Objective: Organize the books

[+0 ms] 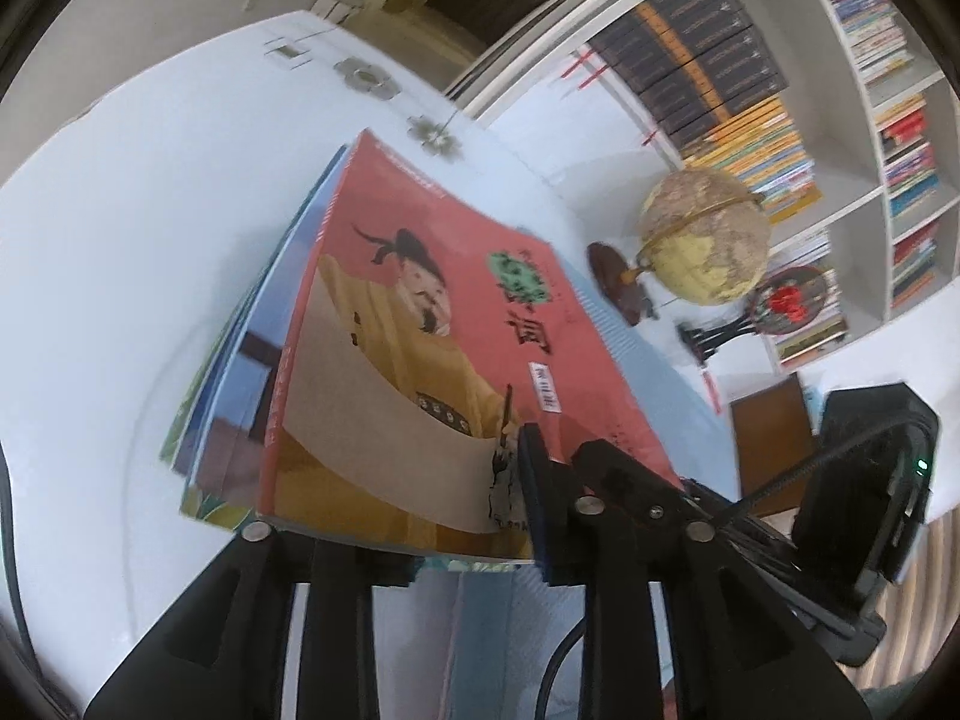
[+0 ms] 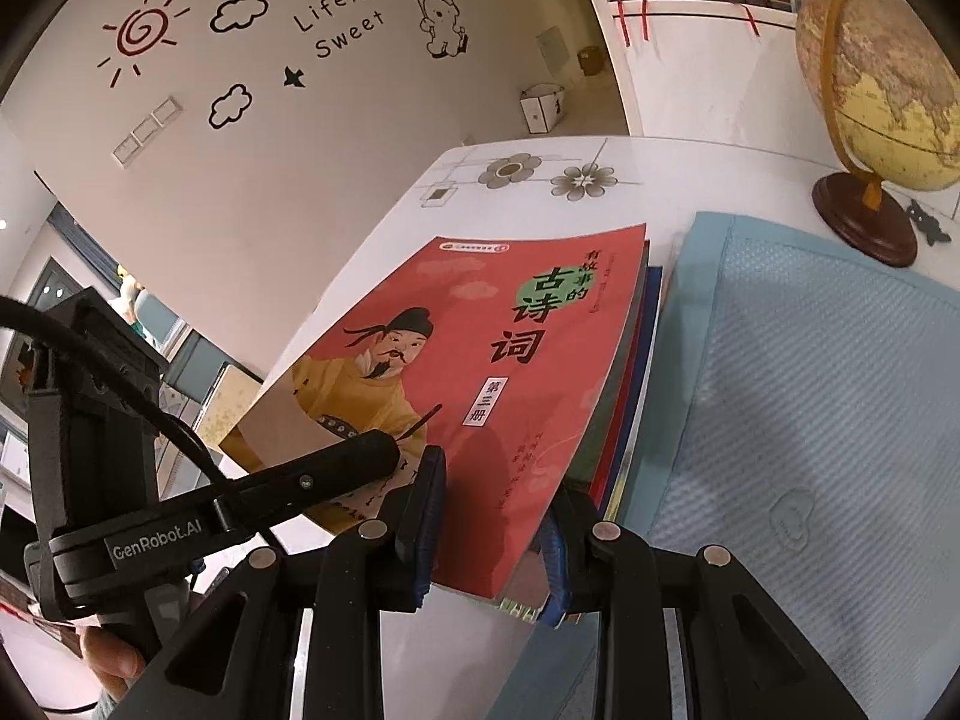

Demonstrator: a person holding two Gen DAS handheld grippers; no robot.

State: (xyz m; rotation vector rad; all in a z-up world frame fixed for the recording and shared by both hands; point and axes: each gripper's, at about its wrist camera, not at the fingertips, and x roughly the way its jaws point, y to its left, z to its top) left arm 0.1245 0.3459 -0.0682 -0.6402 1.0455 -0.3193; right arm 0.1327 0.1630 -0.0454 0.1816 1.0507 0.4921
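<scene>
A glossy white table (image 2: pixel 384 228) fills mid-frame, a ribbed pale-blue mat (image 2: pixel 810 390) at right. At centre lies the stack of thin books (image 2: pixel 480 360), red cover uppermost. The right gripper (image 2: pixel 492 534) clamps its near edge; the left gripper (image 1: pixel 396 510) straddles it, grip unclear.

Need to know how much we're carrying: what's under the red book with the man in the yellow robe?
Under the red book lie several thinner books; only their blue, green and red edges show. Their covers and exact count are hidden.
</scene>
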